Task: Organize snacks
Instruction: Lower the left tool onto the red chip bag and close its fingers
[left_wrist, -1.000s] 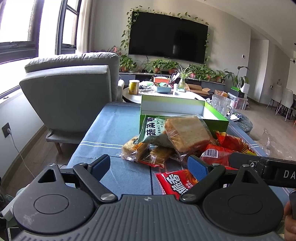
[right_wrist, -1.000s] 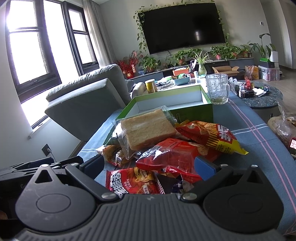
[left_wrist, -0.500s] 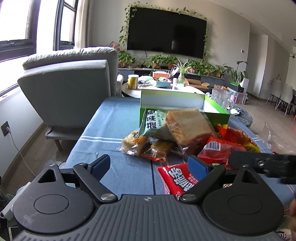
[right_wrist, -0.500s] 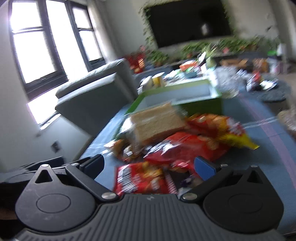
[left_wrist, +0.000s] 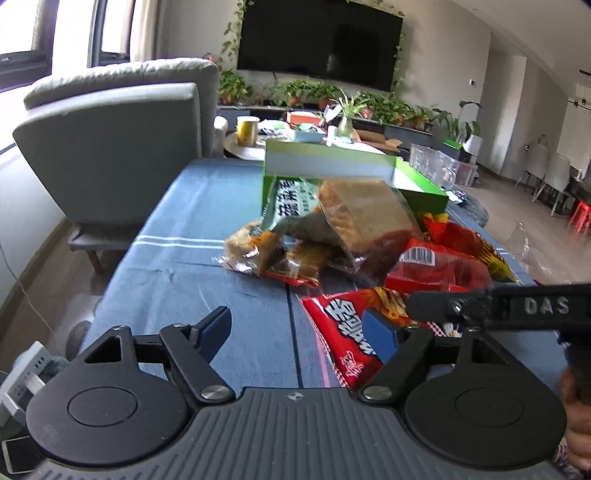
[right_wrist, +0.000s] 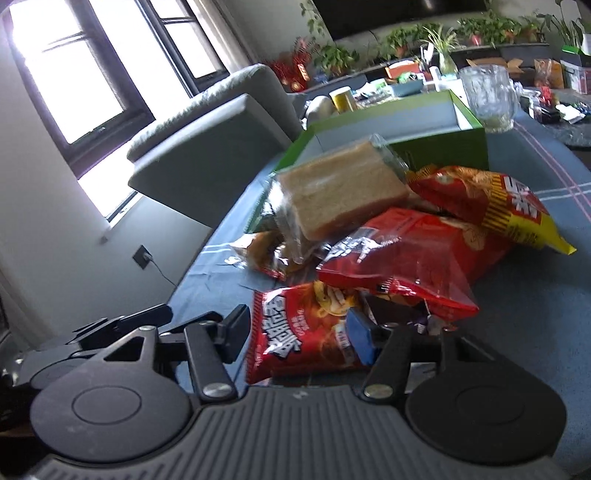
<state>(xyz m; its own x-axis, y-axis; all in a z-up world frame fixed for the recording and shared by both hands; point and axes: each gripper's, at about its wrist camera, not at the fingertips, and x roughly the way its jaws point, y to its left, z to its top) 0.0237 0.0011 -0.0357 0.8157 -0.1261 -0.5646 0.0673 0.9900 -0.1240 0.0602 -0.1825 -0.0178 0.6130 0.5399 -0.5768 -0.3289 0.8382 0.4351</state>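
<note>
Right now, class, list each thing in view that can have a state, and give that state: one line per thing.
Green box: open, nothing seen inside.
Bread pack: sealed, leaning on the pile.
Small red snack bag: sealed, flat on the cloth, between the right gripper's open jaws.
Glass mug: upright, nearly empty.
Television: off.
Left gripper: jaws closing, nothing gripped.
Right gripper: open.

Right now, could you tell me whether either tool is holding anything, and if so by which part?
Nothing is held. The left tool is closing over bare tablecloth. The right tool stands open around a red snack bag, its pads not pressing on it.
</note>
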